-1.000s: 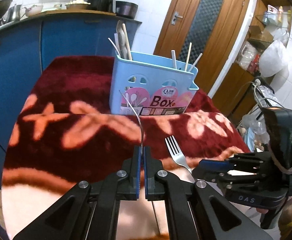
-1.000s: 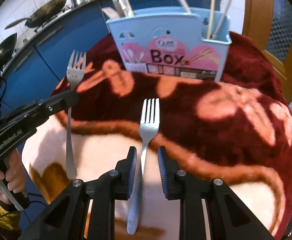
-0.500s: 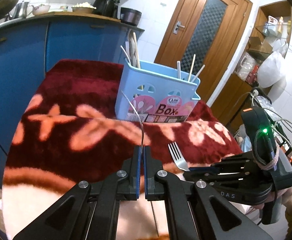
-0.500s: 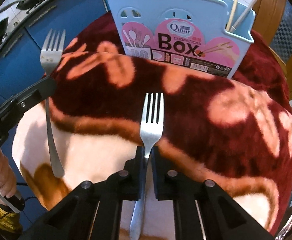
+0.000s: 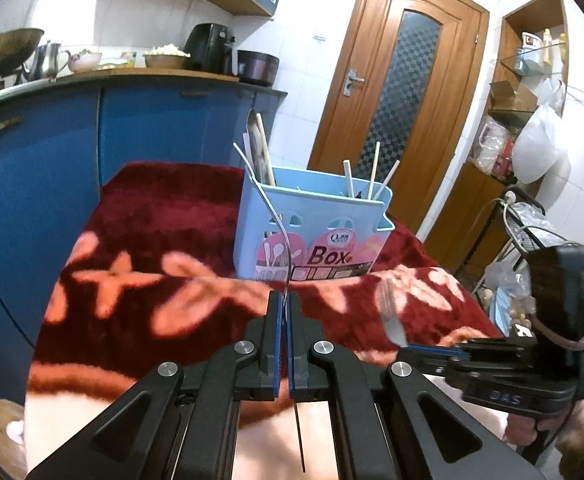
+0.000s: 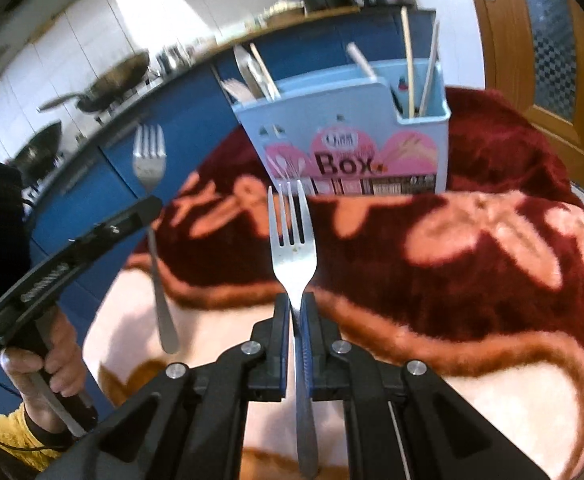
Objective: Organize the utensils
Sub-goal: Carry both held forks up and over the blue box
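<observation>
- While both forks are lifted off the red flowered blanket (image 6: pixel 491 280), the blue utensil box (image 6: pixel 347 136) stands upright on it just beyond them.
- Left gripper (image 5: pixel 284 300) is clamped tight on the left fork (image 6: pixel 150 160), seen edge-on in its own view.
- Right gripper (image 6: pixel 295 304) is pinched on the neck of the right fork (image 6: pixel 292 248), prongs pointing toward the box.

Blue cabinets (image 5: pixel 144 128) under a cluttered counter, white tiled walls, a wooden door (image 5: pixel 403 92).
</observation>
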`<state>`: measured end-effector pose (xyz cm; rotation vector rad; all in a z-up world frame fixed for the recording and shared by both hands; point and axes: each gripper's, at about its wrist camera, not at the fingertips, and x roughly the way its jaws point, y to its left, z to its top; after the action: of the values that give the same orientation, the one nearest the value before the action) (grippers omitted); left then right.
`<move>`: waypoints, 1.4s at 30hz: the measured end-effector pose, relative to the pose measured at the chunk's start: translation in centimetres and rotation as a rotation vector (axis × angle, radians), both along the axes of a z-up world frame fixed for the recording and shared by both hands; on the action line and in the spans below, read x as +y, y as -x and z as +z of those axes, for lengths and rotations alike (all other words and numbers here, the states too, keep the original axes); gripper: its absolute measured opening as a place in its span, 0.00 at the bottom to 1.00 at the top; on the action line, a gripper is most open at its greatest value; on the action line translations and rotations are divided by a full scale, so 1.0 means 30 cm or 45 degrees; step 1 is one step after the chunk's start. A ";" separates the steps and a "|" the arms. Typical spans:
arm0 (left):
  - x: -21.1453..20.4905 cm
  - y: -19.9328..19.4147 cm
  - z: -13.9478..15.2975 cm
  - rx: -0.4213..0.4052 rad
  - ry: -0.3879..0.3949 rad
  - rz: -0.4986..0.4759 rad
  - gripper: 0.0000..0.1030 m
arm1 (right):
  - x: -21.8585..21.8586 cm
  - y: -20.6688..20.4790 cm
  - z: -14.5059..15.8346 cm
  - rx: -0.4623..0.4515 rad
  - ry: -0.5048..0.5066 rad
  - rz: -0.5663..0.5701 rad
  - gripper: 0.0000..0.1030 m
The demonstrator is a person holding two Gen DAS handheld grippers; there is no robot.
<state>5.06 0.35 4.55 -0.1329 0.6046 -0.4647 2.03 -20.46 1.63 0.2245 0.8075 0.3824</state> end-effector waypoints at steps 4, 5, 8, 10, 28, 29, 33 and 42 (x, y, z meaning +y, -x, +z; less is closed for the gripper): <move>-0.013 0.006 0.009 -0.020 -0.012 0.007 0.01 | -0.010 0.051 0.027 -0.114 -0.023 -0.046 0.07; -0.015 0.007 0.009 -0.021 -0.014 0.011 0.01 | -0.016 0.065 0.034 -0.134 -0.040 -0.051 0.07; -0.021 0.007 0.009 -0.011 -0.013 0.023 0.01 | -0.022 0.083 0.050 -0.188 -0.049 -0.061 0.07; -0.025 0.006 0.009 -0.006 -0.021 0.032 0.01 | -0.025 0.099 0.062 -0.221 -0.039 -0.062 0.07; -0.031 0.003 0.065 -0.054 0.053 0.071 0.01 | -0.055 0.117 0.125 -0.375 -0.038 -0.108 0.07; -0.032 0.003 0.068 -0.059 0.059 0.072 0.01 | -0.057 0.116 0.127 -0.381 -0.039 -0.109 0.07; -0.027 -0.001 0.092 -0.098 0.097 0.080 0.01 | -0.064 0.111 0.139 -0.402 -0.042 -0.122 0.07; -0.034 -0.037 0.129 -0.136 0.120 0.091 0.01 | -0.088 0.098 0.155 -0.431 -0.053 -0.145 0.07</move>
<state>6.18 -0.66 8.42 -0.2170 0.4721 -0.4286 -0.90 -23.10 6.28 0.2359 0.4521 0.3187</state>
